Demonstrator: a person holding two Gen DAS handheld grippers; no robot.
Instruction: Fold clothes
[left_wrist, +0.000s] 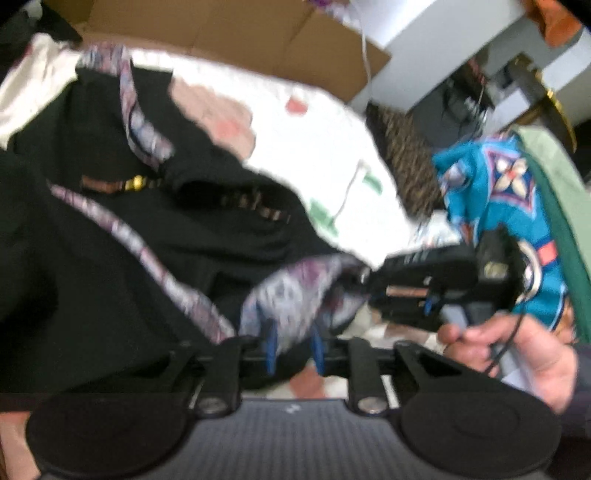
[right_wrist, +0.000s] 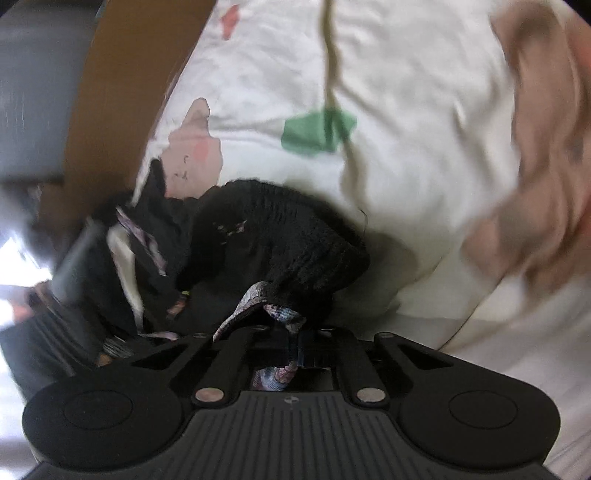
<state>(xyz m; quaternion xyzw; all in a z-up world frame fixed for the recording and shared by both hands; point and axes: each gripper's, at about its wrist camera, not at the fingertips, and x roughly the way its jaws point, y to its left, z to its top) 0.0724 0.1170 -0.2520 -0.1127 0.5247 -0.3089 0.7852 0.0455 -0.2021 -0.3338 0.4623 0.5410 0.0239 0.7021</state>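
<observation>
Here my right gripper is clamped on the patterned trim of the black garment on the bed, which trails leftward toward my left gripper, jaws apart around the same trim.

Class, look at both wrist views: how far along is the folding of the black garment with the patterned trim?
Done: nothing looks folded; the black garment lies crumpled on the white printed sheet. In hand: the right gripper is shut on the patterned trim, while the same trim sits between the left gripper's parted jaws. Left: spreading it flat and every fold.
</observation>
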